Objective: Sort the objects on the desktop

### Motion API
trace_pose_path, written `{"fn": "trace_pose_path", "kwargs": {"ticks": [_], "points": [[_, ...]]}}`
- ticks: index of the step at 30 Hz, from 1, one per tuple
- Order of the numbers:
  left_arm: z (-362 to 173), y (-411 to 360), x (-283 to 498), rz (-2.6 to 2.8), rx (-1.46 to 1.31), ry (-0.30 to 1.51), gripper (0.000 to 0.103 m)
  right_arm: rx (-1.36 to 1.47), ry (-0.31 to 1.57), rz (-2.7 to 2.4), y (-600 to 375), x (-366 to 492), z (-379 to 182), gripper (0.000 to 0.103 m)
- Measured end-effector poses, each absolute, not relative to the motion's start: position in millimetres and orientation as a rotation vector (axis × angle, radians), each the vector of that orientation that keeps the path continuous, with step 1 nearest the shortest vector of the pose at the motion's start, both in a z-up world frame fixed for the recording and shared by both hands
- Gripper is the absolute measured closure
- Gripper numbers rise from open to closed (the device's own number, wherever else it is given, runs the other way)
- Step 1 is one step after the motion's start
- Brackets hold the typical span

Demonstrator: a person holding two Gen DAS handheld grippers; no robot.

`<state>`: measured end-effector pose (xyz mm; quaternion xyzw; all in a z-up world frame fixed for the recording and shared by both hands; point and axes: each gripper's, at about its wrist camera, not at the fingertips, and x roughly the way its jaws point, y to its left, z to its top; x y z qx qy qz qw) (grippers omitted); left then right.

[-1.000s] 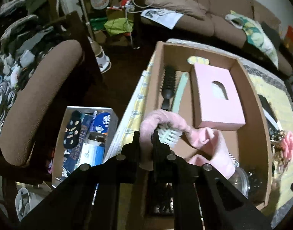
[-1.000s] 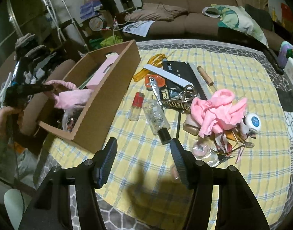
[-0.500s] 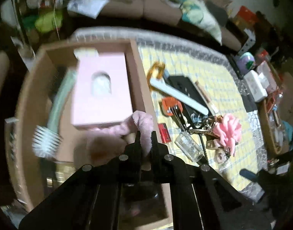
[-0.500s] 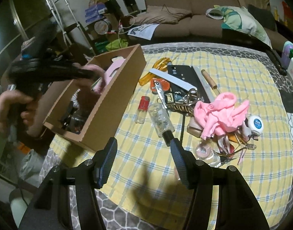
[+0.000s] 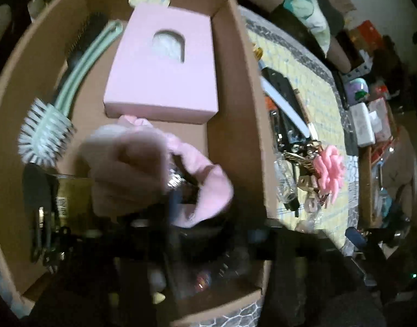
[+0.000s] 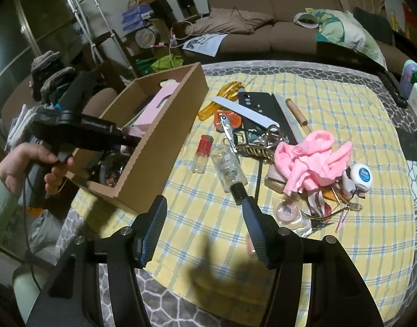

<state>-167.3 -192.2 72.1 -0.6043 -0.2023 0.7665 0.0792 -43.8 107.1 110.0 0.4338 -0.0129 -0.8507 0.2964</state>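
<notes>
While the left gripper (image 6: pixel 132 140) hangs over the box (image 6: pixel 164 147), its jaws have just been opening, and the pink cloth (image 5: pixel 143 171) lies loose in the box beneath them, blurred, no pads pressing on it. In the left wrist view the gripper's own fingers are a dark smear at six o'clock, so the release shows best from the right camera, where the tool's nose dips inside the box at nine o'clock and a hand (image 6: pixel 31 169) grips its handle. Inside the box, the pink carton (image 5: pixel 164 65) sits at twelve o'clock of the cloth, touching it, and the brush (image 5: pixel 47 139) lies at nine o'clock with its pale green handle running up toward eleven. A dark jar lies under the cloth at six o'clock, hard to read. The right gripper (image 6: pixel 204 229) is empty with its jaws apart, hovering over the yellow tablecloth (image 6: pixel 331 103). Out on that cloth, a second pink rag (image 6: pixel 309 160) is heaped at two o'clock of the right gripper, a clear bottle (image 6: pixel 230 169) at twelve, and a red lighter (image 6: pixel 204 147) just beside the box wall.
</notes>
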Motion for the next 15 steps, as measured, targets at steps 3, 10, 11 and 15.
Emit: {"fn": "trace_pose_path", "kwargs": {"ticks": [3,10,11,15], "points": [[103.4,-184.2,-156.4,2.404,-1.735,-0.499,0.029,1.140,-0.037,-2.278,110.1,-42.3,115.3,0.043],[165.5,-151.9,-115.3,2.562,-1.512,-0.267,0.000,1.107,-0.111,-2.388,153.6,-50.4,133.5,0.043],[170.9,-143.7,-107.0,2.583,-1.470,-0.236,0.000,1.105,-0.134,-2.406,162.7,-51.5,135.1,0.039],[172.7,-108.7,-83.0,2.606,-1.346,-0.175,0.000,1.106,-0.170,-2.481,191.7,-54.9,138.7,0.023]]}}
